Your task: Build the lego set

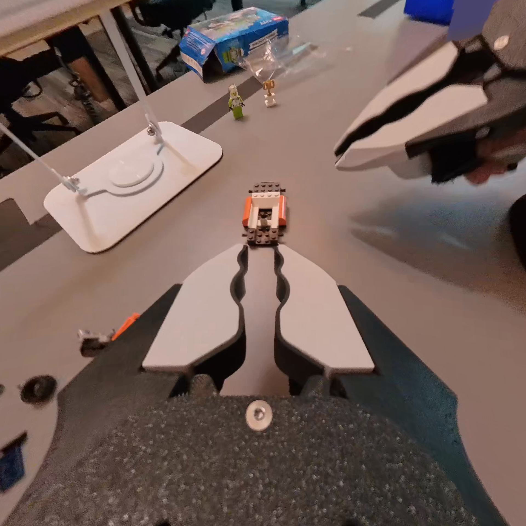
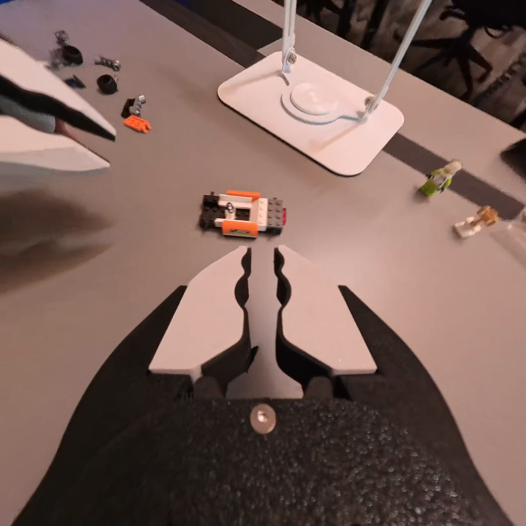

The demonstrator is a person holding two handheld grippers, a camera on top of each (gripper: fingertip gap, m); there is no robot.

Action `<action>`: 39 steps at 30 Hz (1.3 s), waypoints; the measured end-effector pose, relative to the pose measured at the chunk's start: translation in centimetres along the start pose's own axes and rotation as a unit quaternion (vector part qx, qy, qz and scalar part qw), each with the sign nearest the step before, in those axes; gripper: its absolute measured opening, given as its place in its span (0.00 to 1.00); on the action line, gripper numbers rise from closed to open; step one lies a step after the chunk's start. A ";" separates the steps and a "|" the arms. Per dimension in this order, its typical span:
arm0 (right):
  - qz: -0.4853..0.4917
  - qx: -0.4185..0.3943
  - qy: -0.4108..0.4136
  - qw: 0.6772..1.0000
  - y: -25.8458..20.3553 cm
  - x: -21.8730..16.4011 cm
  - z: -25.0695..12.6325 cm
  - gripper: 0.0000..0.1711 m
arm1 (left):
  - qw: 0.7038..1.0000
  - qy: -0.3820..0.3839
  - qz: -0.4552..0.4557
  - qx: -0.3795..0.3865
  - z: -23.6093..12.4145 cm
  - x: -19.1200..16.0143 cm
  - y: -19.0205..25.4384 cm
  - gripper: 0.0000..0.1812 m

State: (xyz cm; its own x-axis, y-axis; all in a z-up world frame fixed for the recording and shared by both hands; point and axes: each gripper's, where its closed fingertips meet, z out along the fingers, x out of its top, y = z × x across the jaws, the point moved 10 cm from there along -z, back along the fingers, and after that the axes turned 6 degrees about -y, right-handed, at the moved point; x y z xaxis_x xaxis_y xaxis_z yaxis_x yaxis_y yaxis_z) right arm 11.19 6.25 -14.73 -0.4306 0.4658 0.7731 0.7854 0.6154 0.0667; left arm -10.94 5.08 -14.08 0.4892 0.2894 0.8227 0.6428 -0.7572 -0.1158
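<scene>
1. I am holding the left claw (image 1: 260, 250) low over the grey surface (image 1: 370, 313), its tips just short of the near end of the half-built car (image 1: 265, 214). The jaws are standing narrowly apart with nothing between them.
2. I am holding the right claw (image 2: 262, 250) just beside the car's (image 2: 243, 213) orange side panel, approaching it side-on. Its jaws are likewise narrowly parted and empty.
3. The car is resting on the surface, between the two claws and touching neither. It consists of a dark studded base, white walls and orange side panels; no wheels are fitted.
4. Loose parts are lying well apart from the car: two black tyres (image 2: 106, 84), small grey pieces (image 2: 108, 63) and an orange plate (image 2: 137, 124).
5. A minifigure (image 1: 236, 102) and a small trophy (image 1: 269, 94) are standing farther off, near the opened blue box (image 1: 233, 39) and a clear bag (image 1: 270, 59). A white lamp base (image 1: 133, 185) is sitting beside the work area.
6. Judged step: I am between placements, with neither claw carrying a part.
7. Judged next move: one claw needs to steady the car at its sides while the other fetches a loose piece, probably a wheel part or the orange plate, and presses it on squarely.
</scene>
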 end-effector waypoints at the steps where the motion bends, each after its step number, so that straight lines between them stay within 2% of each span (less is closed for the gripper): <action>1: 0.015 -0.003 0.004 1.000 -1.1 -0.3 -0.1 0.05 | 1.000 0.007 -0.010 0.007 -0.4 -0.3 0.7 0.07; 3: 0.025 -0.014 0.008 1.000 -3.2 -1.0 -0.2 0.00 | 0.999 0.017 -0.017 0.024 -1.1 -0.9 1.8 0.03; 5: 0.023 -0.024 0.006 0.999 -4.7 -1.4 -0.1 0.00 | 0.998 0.027 -0.026 0.042 -1.5 -1.5 2.7 0.00; 12: 0.061 -0.056 0.013 0.996 -6.5 -2.2 0.8 0.00 | 0.994 0.058 -0.076 0.058 -1.8 -2.8 1.9 0.00; 19: 0.067 -0.069 0.017 0.995 -6.4 -2.7 1.5 0.00 | 0.991 0.055 -0.118 0.035 -0.9 -4.1 0.2 0.00; 39: 0.080 -0.069 0.027 0.994 -5.9 -2.6 1.7 0.00 | 0.992 0.051 -0.111 0.039 -0.9 -4.2 0.3 0.00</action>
State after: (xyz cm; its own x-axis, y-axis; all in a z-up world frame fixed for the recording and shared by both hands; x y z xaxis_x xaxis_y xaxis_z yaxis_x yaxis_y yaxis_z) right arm 6.98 2.47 -18.22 -0.2739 0.5137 0.8130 0.8968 0.4419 0.0229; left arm -13.27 3.10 -17.08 0.2718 0.3799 0.8842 0.7731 -0.6333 0.0344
